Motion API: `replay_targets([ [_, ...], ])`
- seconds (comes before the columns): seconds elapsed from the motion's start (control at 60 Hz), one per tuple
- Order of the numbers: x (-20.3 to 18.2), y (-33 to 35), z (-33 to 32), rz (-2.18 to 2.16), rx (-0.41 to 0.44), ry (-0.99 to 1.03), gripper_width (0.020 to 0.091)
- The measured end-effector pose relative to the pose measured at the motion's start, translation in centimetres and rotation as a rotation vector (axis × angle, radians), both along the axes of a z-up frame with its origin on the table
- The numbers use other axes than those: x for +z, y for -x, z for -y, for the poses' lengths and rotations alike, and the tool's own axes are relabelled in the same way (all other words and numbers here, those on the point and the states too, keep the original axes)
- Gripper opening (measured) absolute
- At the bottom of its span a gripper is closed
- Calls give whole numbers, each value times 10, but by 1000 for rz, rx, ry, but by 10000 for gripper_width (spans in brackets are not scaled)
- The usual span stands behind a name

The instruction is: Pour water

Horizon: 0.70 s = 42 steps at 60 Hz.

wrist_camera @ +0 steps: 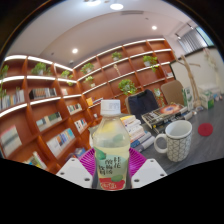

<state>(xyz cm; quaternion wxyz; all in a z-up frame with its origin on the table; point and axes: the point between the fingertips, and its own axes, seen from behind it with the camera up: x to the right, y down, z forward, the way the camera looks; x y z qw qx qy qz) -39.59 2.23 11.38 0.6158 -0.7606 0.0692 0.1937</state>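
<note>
A clear plastic bottle (pixel 111 152) with a yellow cap is seen standing upright between the two fingers of the gripper (pixel 111 176), at the very front of the view. The light-coloured fingers (pixel 74 172) are seen at either side of the bottle's lower half, close against its green-and-pink label; whether both are pressing on it cannot be told, as the contact is hidden low in the view. Pale liquid is seen through the upper part of the bottle.

A white mug (pixel 176 140) is placed beside the bottle, a little beyond it, with its handle turned away from the bottle. A clear gap is left between bottle and mug, and the mug's rim is seen open and unobstructed. Beyond the mug, farther from the bottle, a small red round object (pixel 206 129) is seen lying on the dark tabletop (pixel 200 148).

Behind the bottle, a pile of books and boxes (pixel 150 122) is stacked on the table, well apart from it, with a dark chair (pixel 143 102) behind that. The room beyond is lined with lit bookshelves (pixel 40 100) curving round behind the bottle, with potted green plants (pixel 128 87) set on them. Round ceiling lights (pixel 117 7) are seen overhead.
</note>
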Motion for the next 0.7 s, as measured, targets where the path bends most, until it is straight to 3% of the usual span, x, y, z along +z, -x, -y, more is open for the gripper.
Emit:
replay_targets([
  [0.333, 66, -38, -9, -1017, -71, 17, 389],
  [0.7, 77, -65, -23, -1673, -101, 61, 386],
])
